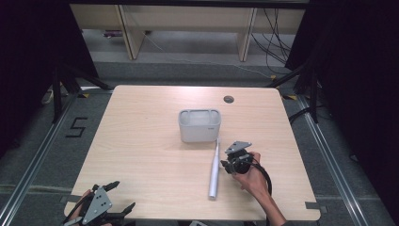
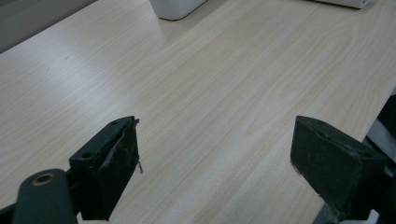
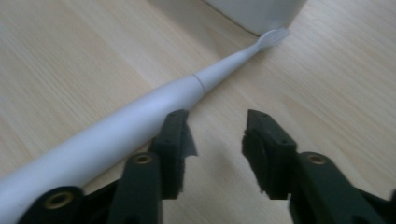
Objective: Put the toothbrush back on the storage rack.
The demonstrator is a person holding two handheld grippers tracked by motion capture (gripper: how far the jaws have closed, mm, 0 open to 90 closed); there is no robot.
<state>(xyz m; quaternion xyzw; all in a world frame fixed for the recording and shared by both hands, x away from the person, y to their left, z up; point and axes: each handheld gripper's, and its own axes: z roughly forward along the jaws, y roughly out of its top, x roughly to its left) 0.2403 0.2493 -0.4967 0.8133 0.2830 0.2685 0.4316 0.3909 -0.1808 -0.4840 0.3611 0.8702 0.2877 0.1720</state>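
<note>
Black right claw point(image 3: 215, 154) half-open, empty.

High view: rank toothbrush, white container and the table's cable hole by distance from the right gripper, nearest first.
From the right gripper:
1. Toothbrush: lying flat on the table just to the gripper's left, brush end pointing toward the container.
2. White container: farther up the table, mid-table, beyond the brush end.
3. Cable hole: farthest, near the table's far edge.

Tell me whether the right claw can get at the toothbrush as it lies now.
Probably yes: the right claw stands open just beside the toothbrush, which lies flat on the table with nothing between them.
</note>
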